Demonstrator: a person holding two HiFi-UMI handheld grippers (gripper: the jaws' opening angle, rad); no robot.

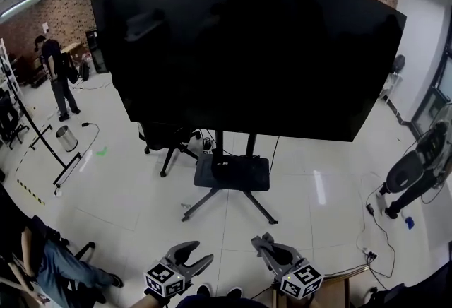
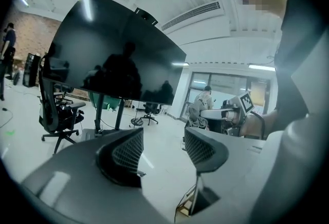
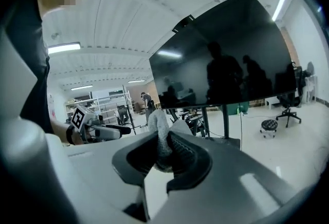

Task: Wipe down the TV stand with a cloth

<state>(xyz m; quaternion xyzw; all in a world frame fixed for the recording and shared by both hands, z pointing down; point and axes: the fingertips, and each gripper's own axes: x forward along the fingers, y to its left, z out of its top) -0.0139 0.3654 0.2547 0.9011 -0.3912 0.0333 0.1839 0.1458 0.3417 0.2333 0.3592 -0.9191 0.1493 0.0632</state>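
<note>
We hold both tools low at the bottom edge of the head view, well apart from the TV stand (image 1: 233,174), which sits on the floor ahead under the big dark TV (image 1: 247,45). The right hand-held gripper (image 3: 163,147) is clamped on a pale cloth (image 3: 157,126), with a fold poking up above its jaws; we judge it is carried that way ready for wiping. The left hand-held gripper (image 2: 163,147) is wide, with nothing between its jaws, probably kept free. In the head view the cloth is too small to make out, our arms are cut off by the frame, and the stand's posts vanish behind the screen.
</note>
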